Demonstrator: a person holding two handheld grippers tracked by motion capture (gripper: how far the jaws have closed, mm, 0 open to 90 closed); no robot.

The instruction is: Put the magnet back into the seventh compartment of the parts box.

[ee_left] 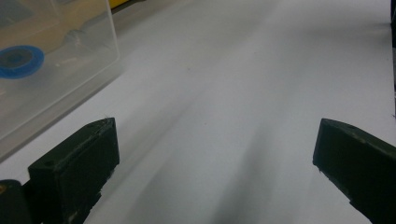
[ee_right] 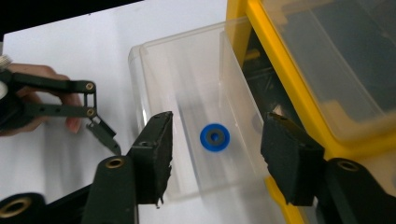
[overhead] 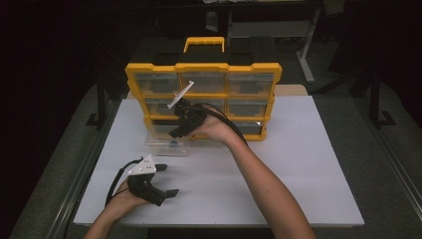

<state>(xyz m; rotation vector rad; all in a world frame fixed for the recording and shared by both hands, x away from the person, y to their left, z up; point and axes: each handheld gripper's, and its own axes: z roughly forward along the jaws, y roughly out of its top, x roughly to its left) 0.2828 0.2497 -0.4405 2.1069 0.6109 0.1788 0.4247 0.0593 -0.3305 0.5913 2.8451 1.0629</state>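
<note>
My left fingers (overhead: pixel 168 180) are spread wide over the bare tabletop (overhead: pixel 298 164), gripping nothing. Right of them, my right fingers (ee_right: pixel 215 158) hang parted above the clear drawer (ee_right: pixel 187 93), which is pulled out of the yellow organiser (overhead: pixel 204 74); a blue ring (ee_right: pixel 215 137) lies loose on its floor

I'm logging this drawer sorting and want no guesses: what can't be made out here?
- Contents of the yellow organizer: high view, frosted drawer fronts, too dim.
- Bottom-row slot behind the right gripper: high view, hand covers it.
- Clear drawer: left gripper view, cut off by the frame edge.
- Blue ring: markings too small, right gripper view.
</note>
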